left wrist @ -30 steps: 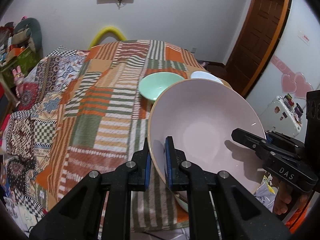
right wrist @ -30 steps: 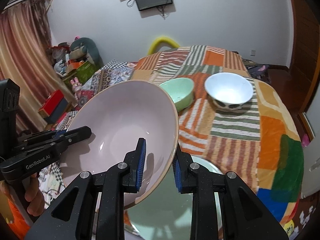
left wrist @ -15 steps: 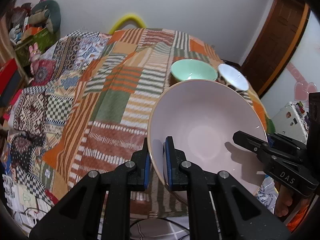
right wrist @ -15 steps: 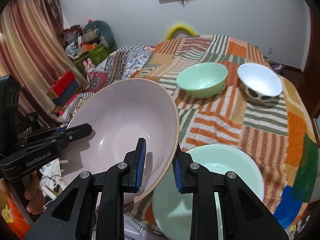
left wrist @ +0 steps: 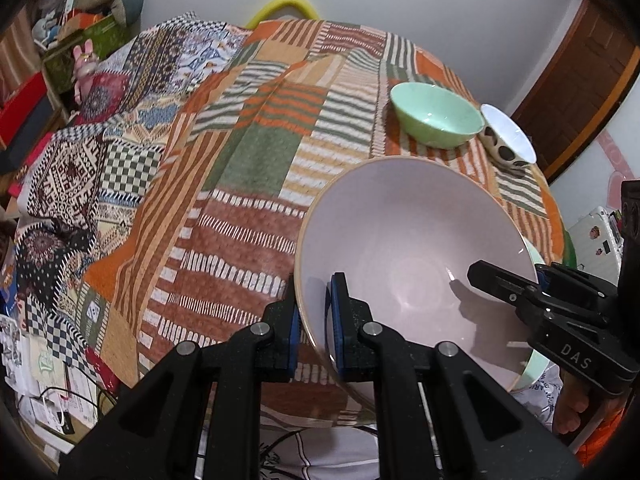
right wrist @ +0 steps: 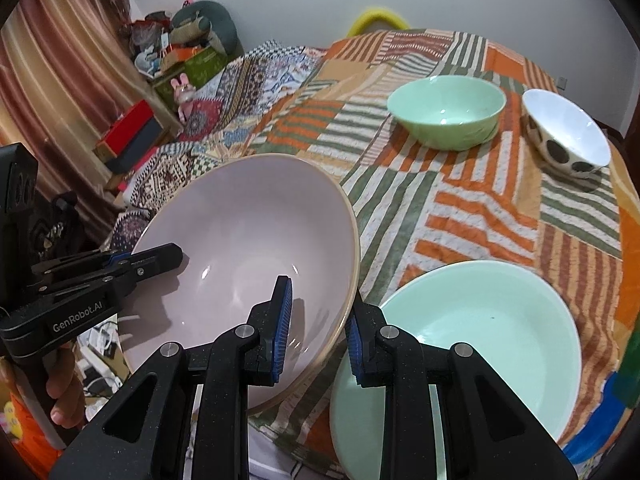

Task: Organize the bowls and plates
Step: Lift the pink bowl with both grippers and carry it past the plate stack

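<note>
A large pale pink bowl (left wrist: 408, 248) (right wrist: 248, 236) hangs tilted over the near edge of the table, held from both sides. My left gripper (left wrist: 314, 320) is shut on its left rim; my right gripper (right wrist: 318, 328) is shut on its right rim and also shows in the left wrist view (left wrist: 532, 280). A big mint green plate (right wrist: 472, 344) lies on the tablecloth just right of the pink bowl. Farther back stand a small green bowl (right wrist: 448, 112) (left wrist: 436, 114) and a white bowl with dark spots (right wrist: 568, 136) (left wrist: 506, 140).
The round table wears a patchwork striped cloth (left wrist: 256, 168). A patterned blanket (left wrist: 80, 168) drapes off to the left, with boxes and toys (right wrist: 176, 60) beyond it. A brown door (left wrist: 580, 92) stands at the right. Cables and papers (left wrist: 48, 380) lie on the floor below.
Both grippers have sunk and come forward with the pink bowl. The table and the far bowls now sit lower and closer in view, and the mint plate shows more fully.
</note>
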